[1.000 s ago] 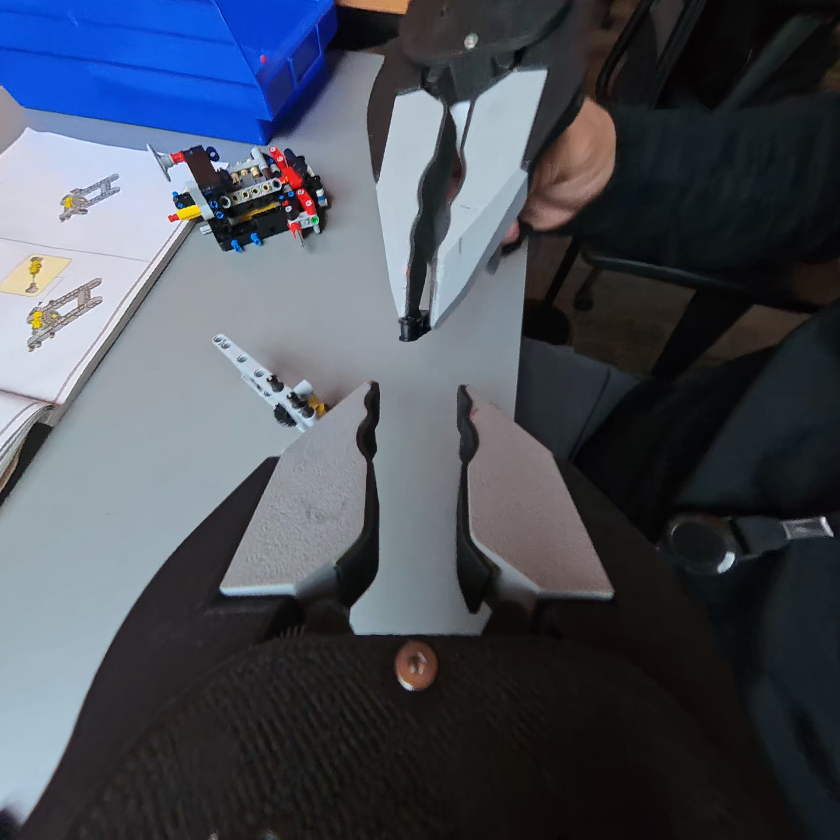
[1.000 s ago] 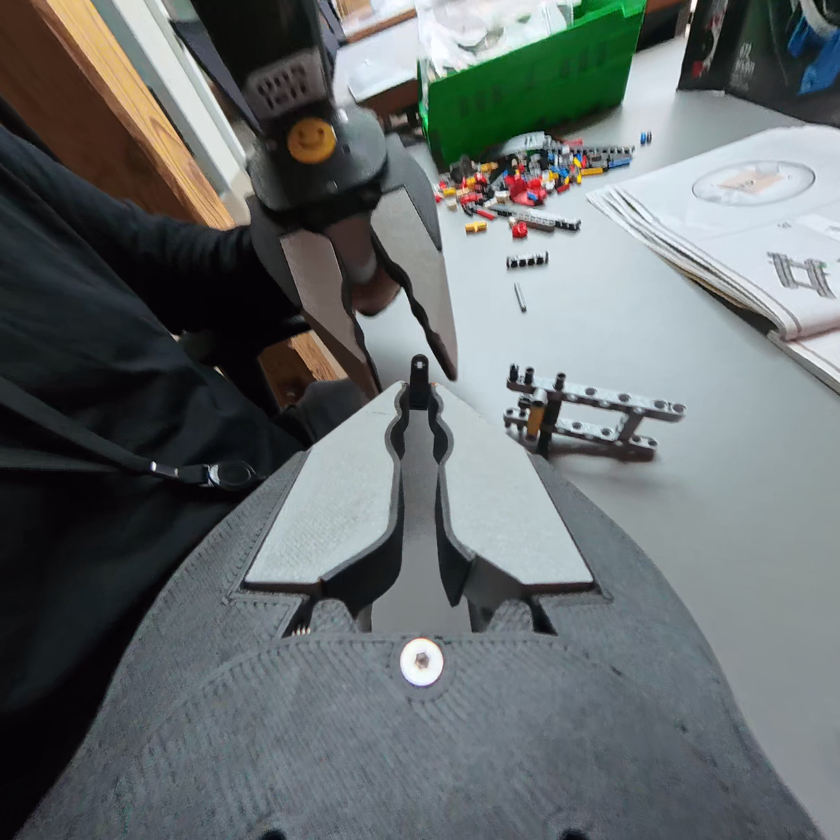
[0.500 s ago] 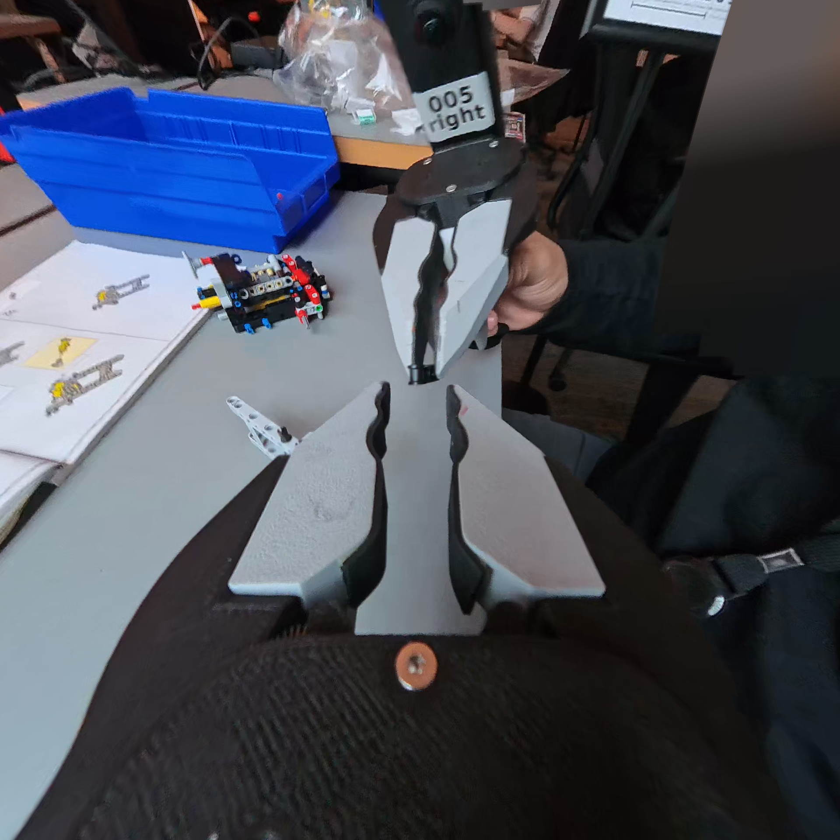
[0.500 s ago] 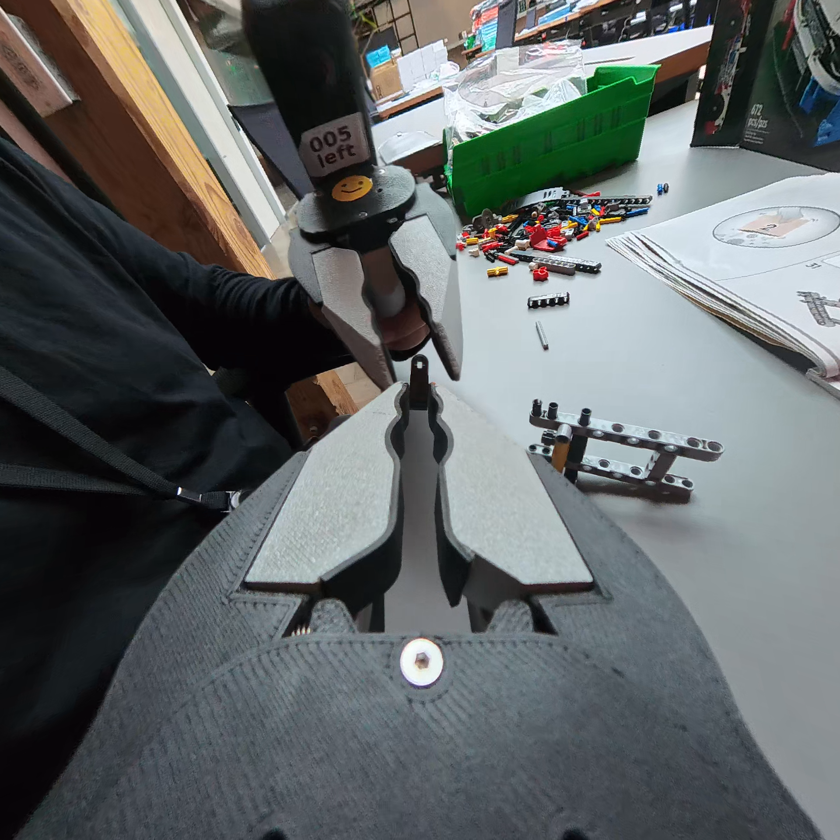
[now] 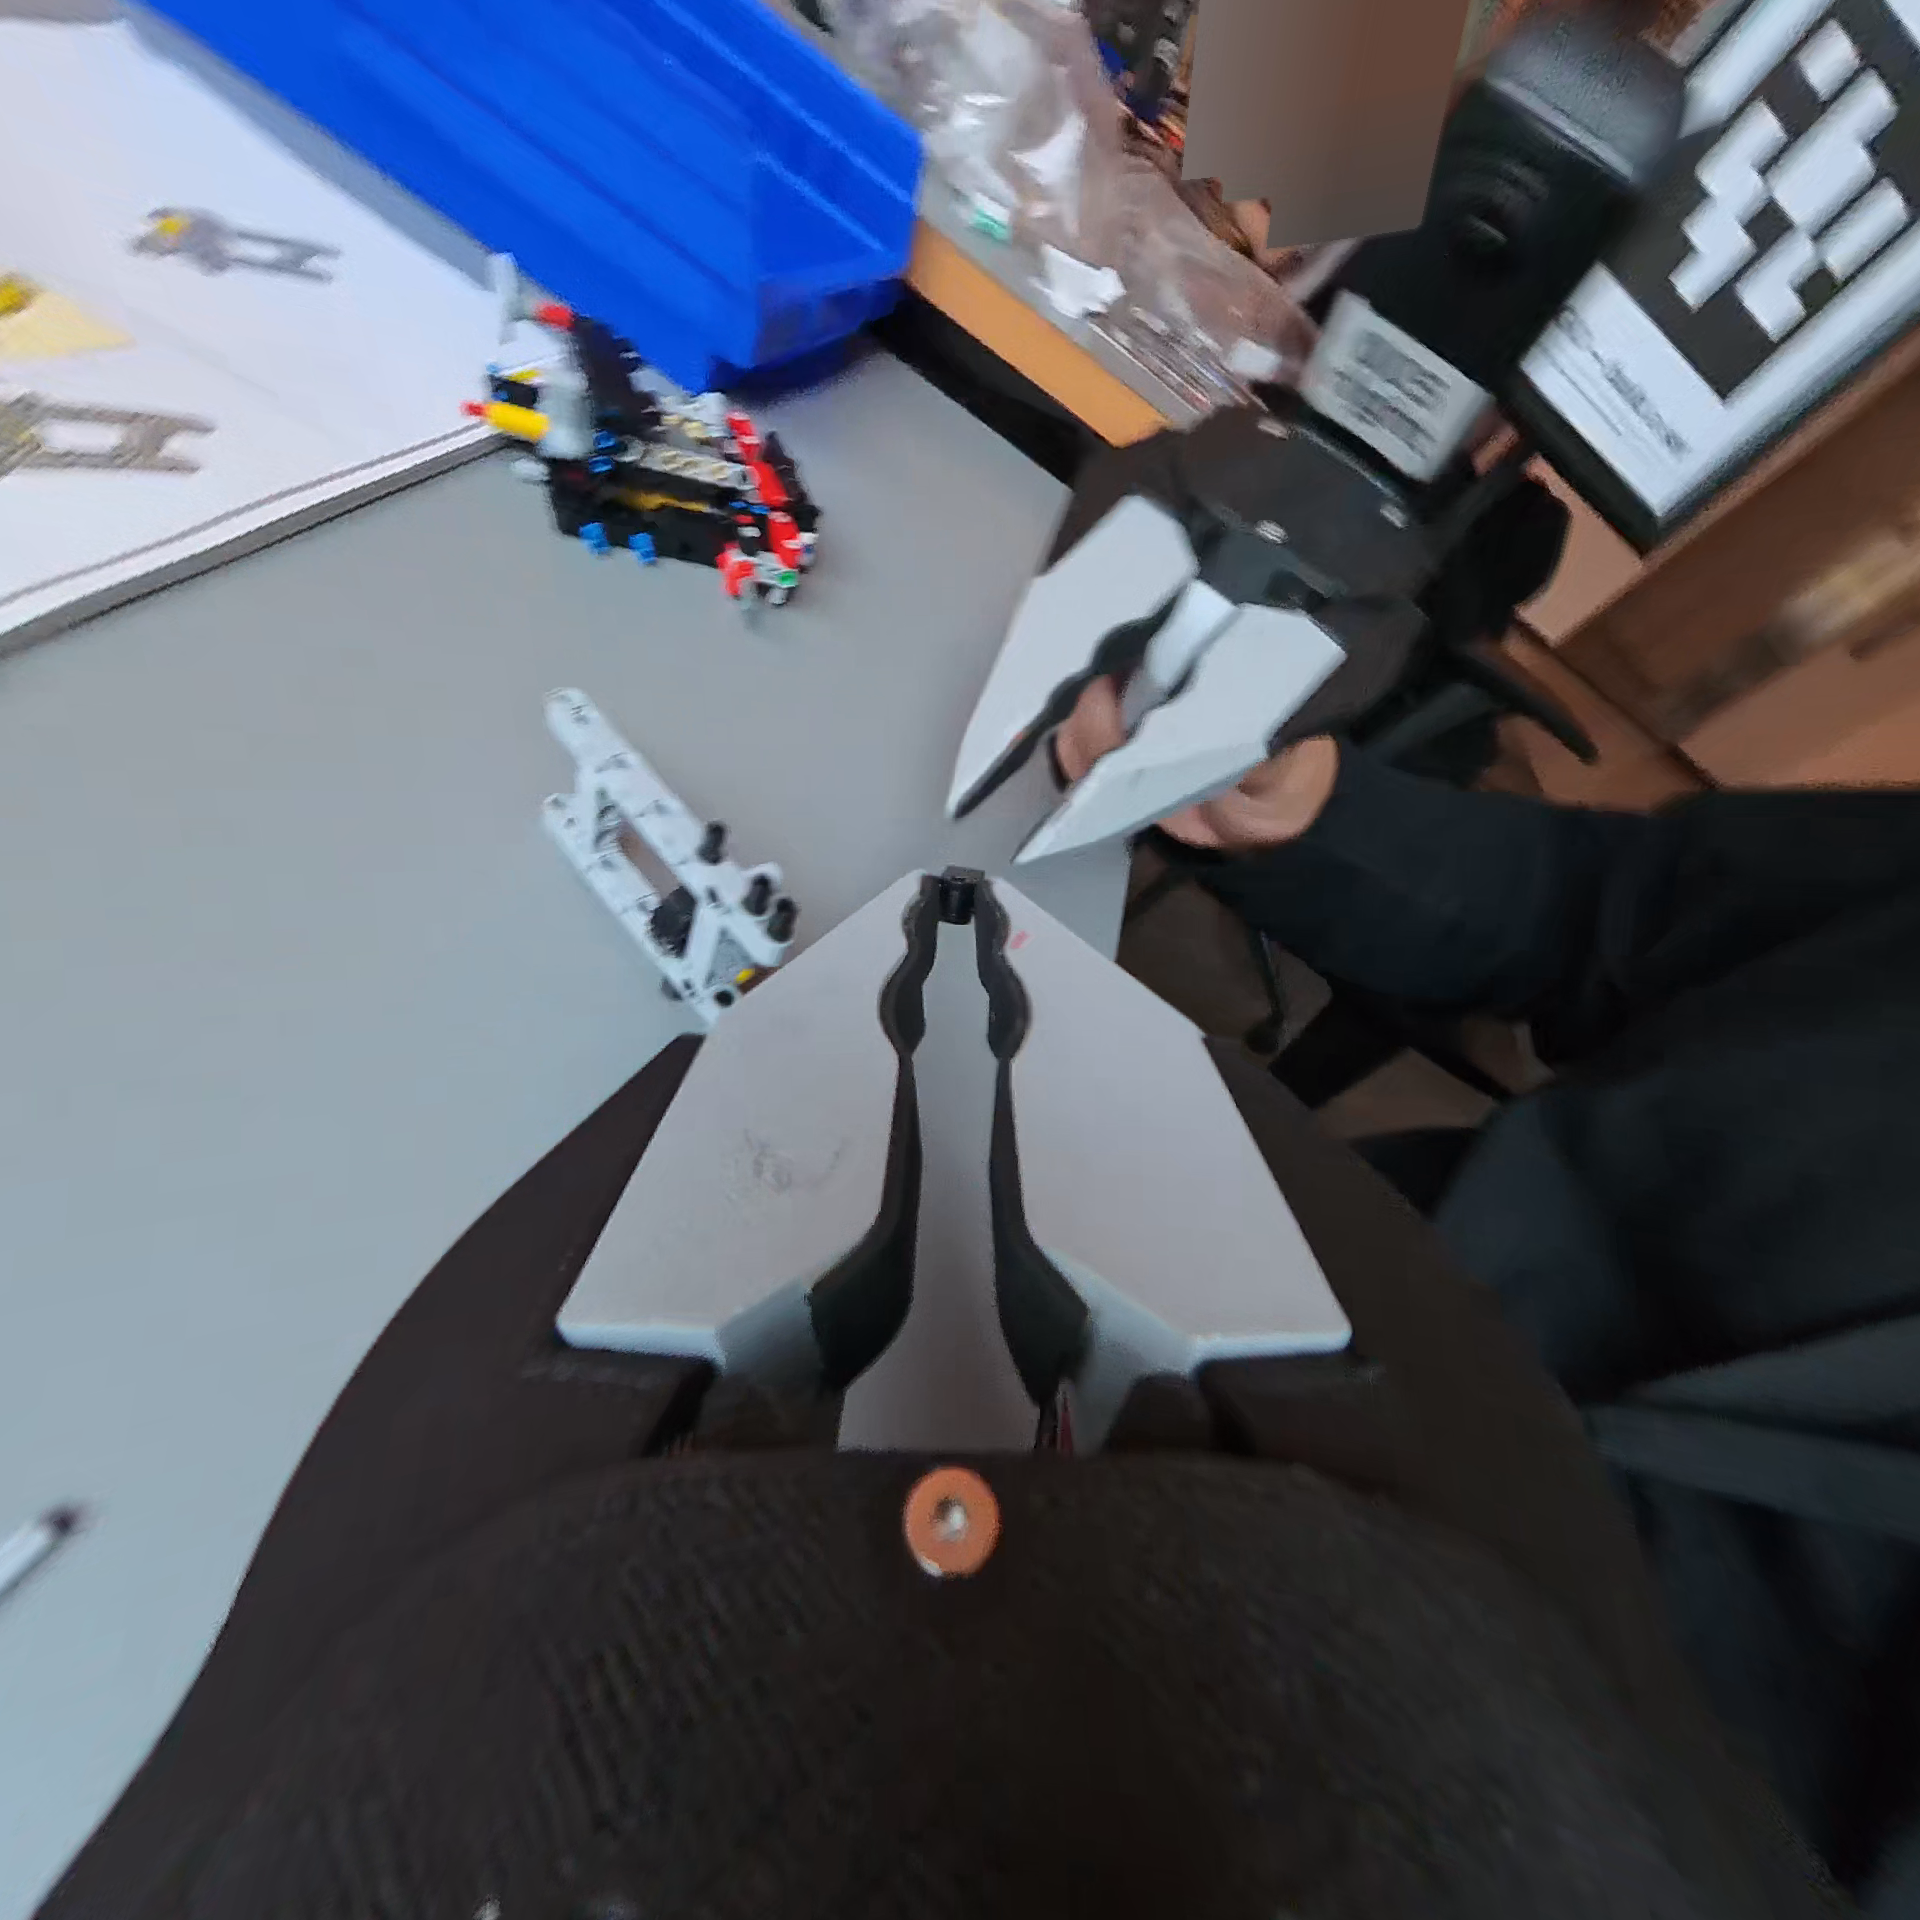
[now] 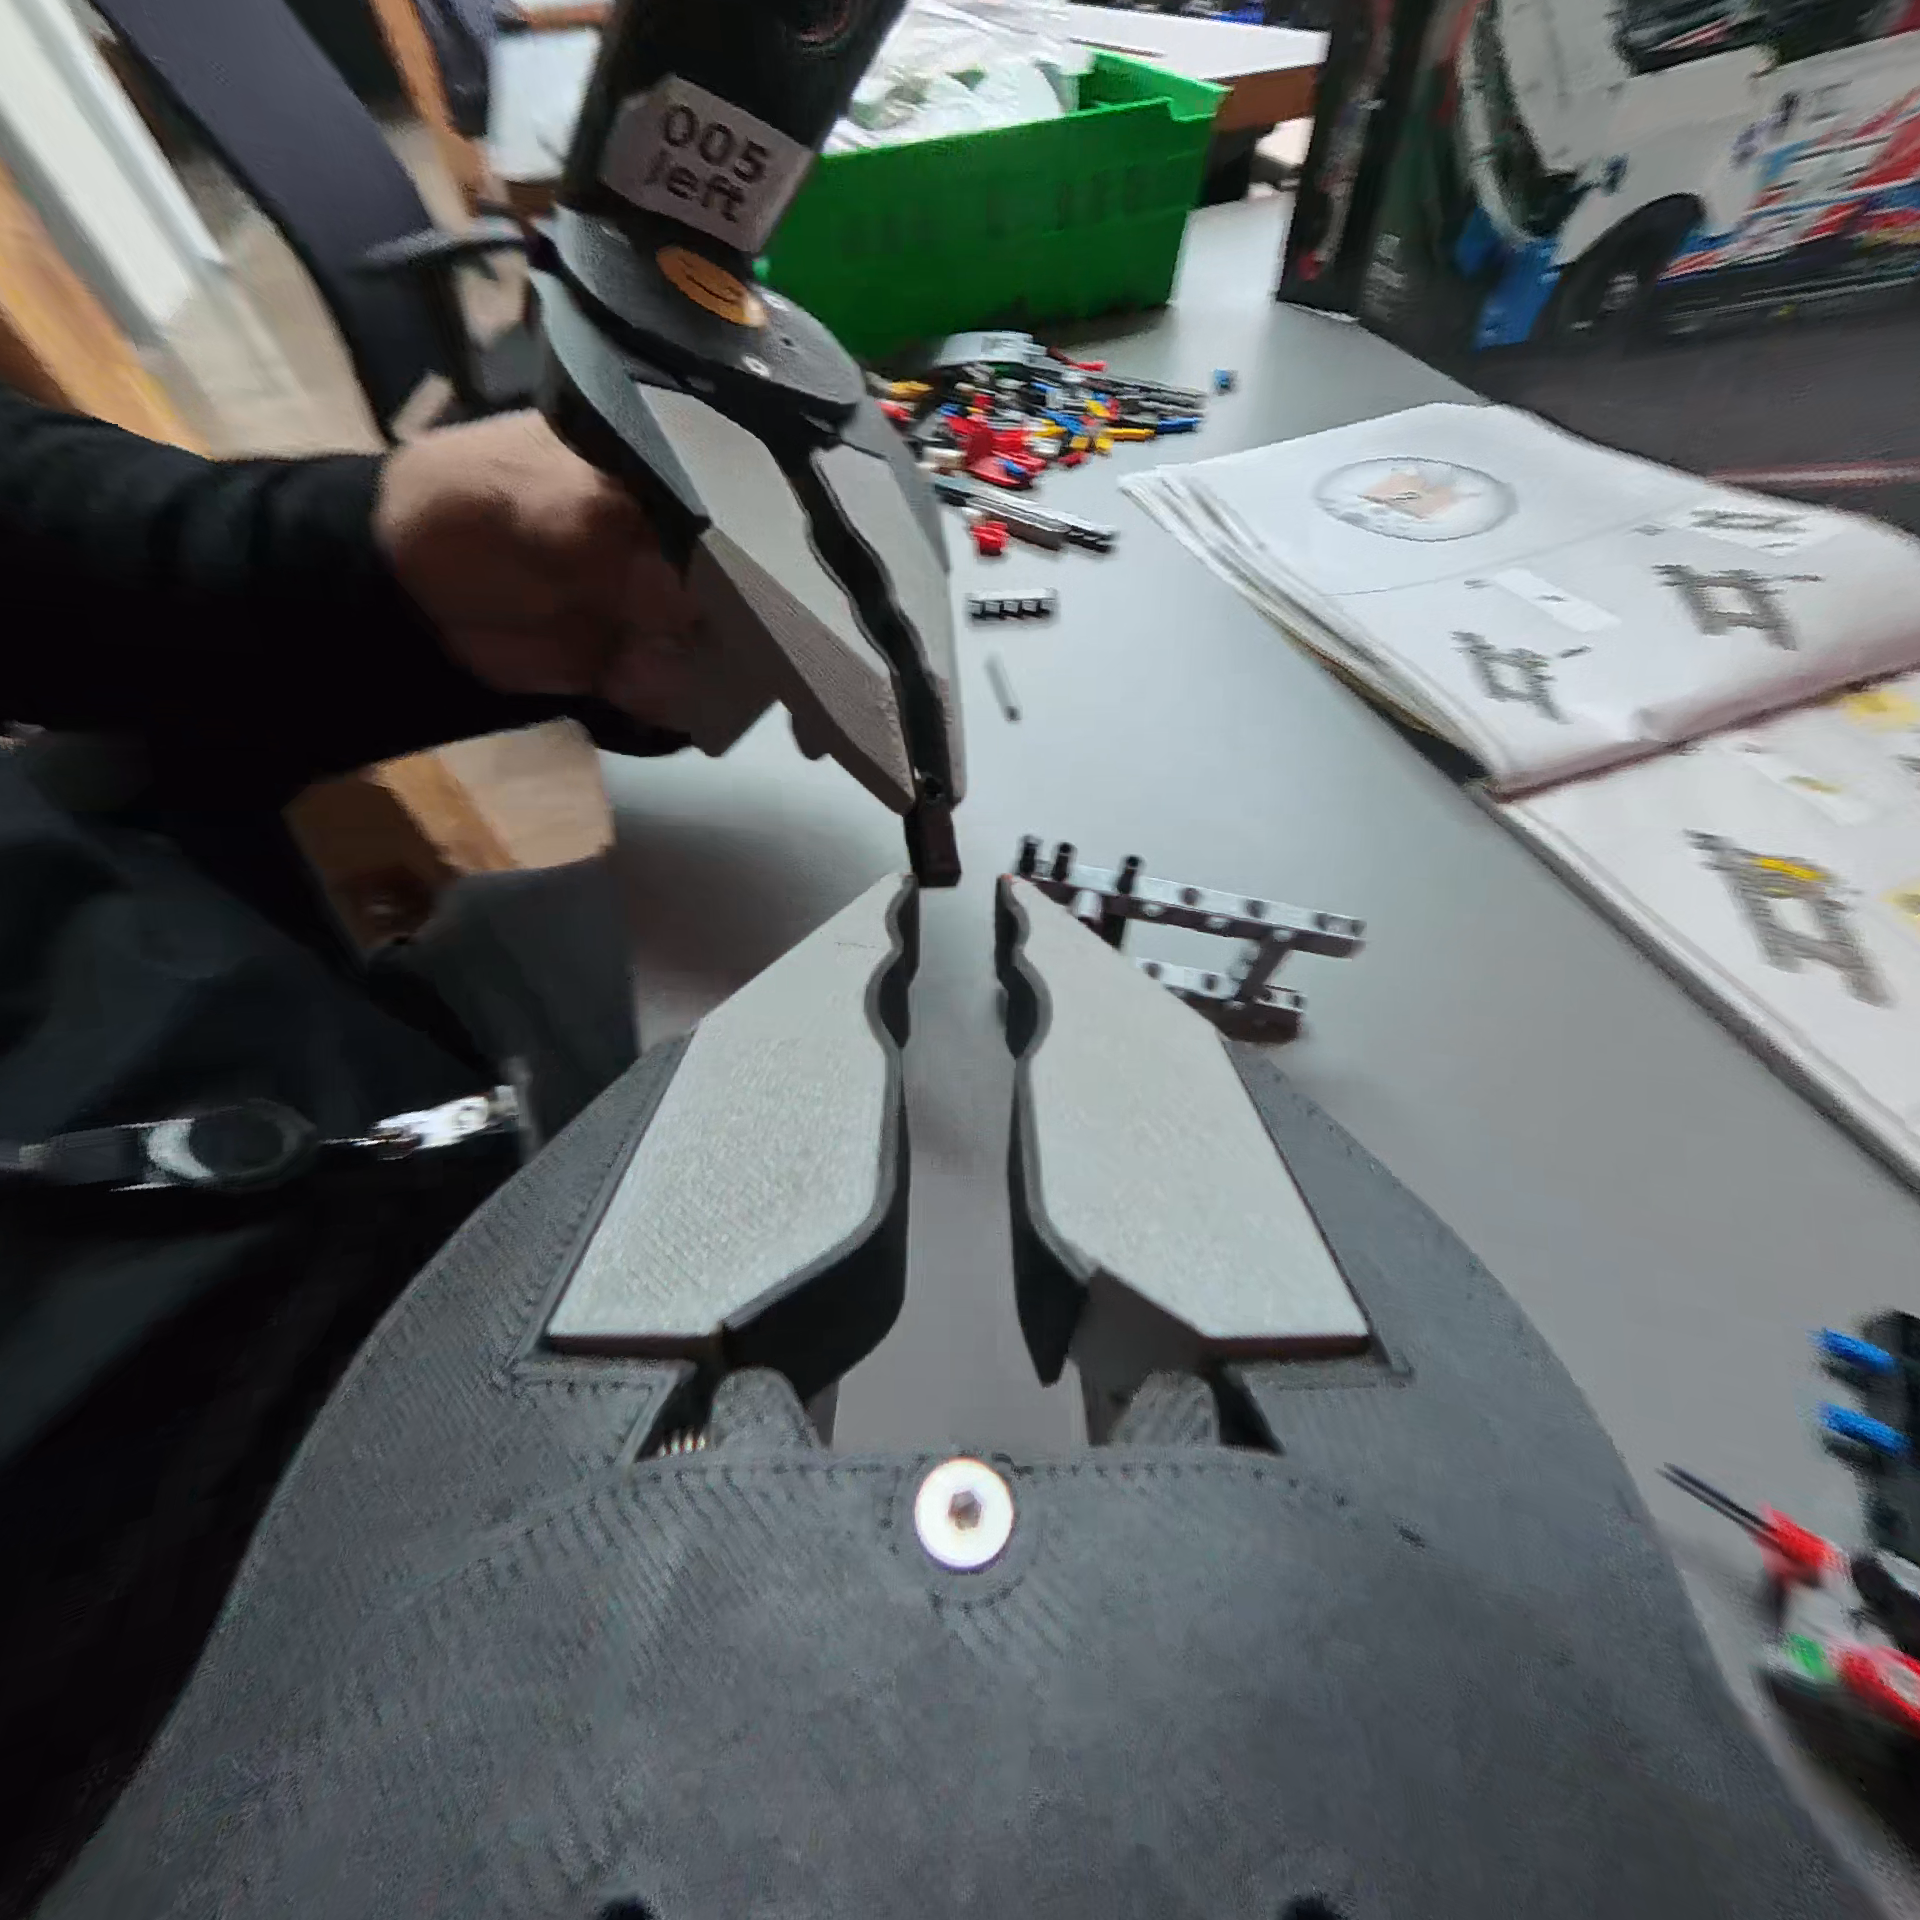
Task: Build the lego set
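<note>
Black pin: a small black piece (image 5: 952,896) sits pinched between the tips of the left tool (image 5: 953,904), held above the table's near edge; in the right wrist view it hangs from those tips (image 6: 932,837).
Left tool: closed on the black piece.
Right tool: its fingers stand apart, holding nothing (image 6: 954,883); its tips lie just beside the piece (image 5: 987,831).
Grey frame: a light grey beam assembly (image 5: 665,873) with black pins lies on the grey table (image 5: 260,935), just left of the left tool.
Partial build: a black, red and yellow model (image 5: 665,488) rests farther back.
Booklet: open instruction pages (image 5: 156,343) lie to the left.
Far: a blue bin (image 5: 582,156); a green bin (image 6: 987,218) behind loose pieces (image 6: 1029,426).
</note>
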A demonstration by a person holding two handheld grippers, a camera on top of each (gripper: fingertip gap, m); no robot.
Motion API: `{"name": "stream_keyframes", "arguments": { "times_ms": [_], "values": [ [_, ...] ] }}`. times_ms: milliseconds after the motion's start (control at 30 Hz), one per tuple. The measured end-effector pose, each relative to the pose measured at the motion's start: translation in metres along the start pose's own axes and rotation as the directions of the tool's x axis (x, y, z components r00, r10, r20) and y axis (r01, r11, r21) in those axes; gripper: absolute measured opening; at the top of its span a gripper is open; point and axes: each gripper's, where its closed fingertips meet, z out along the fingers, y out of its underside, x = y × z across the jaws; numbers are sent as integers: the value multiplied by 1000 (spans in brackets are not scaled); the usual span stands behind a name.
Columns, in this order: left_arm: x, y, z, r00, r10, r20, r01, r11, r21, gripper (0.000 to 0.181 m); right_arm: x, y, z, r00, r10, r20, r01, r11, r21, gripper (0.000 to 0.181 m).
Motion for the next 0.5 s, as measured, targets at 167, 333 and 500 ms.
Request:
{"name": "stream_keyframes", "arguments": {
  "times_ms": [167, 333, 500],
  "values": [
    [-17, -3, -4, 985, -173, 25, 171, 983, 64, 4, 3, -1, 2, 923, -291, -252, 267, 956, -124, 18],
    [-14, 2, 2, 977, -215, 14, 214, 976, 50, 4, -3, 3, 18, 832, -464, -304, 401, 882, -248, 13],
    [-11, 0, 4, 979, -198, 41, 196, 979, 57, 4, 3, 1, 18, 811, -468, -350, 399, 881, -254, 3]
  ]
}}
